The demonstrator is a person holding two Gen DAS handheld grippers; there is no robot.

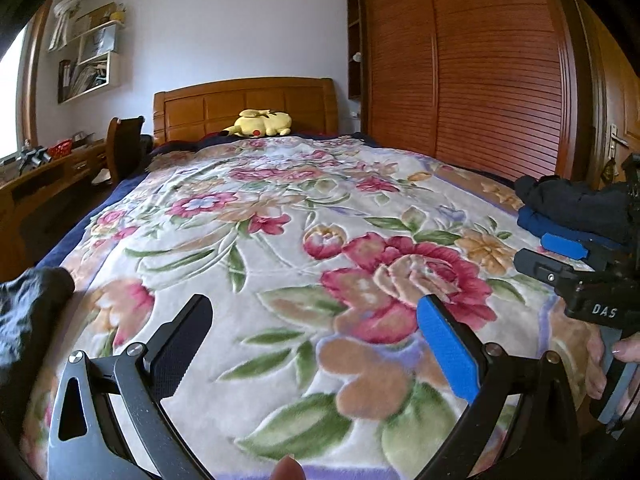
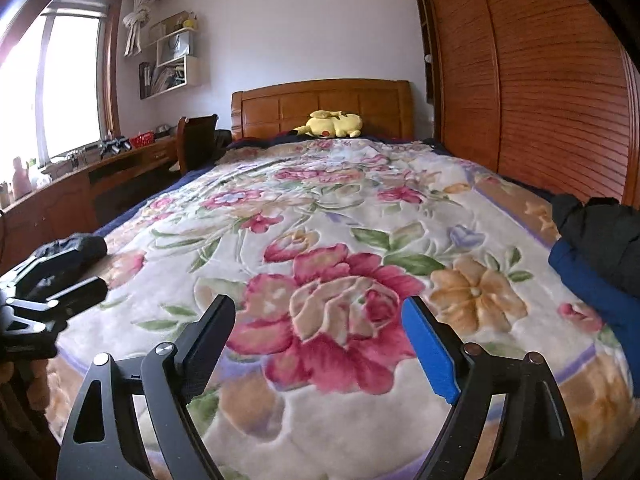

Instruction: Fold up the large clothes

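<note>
Though rumpled, clothes stack point(image 2: 600, 248) lengthwise along bed edge point(image 2: 516, 194).

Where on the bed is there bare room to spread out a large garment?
The middle of the floral blanket is free, from the yellow plush toy down to both open claws, left claw and right claw. The near left edge holds a dark garment; the right edge holds stacked black and blue clothes.

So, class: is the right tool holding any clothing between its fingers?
No. The right tool stands open over the floral blanket, nothing between its fingers.
</note>
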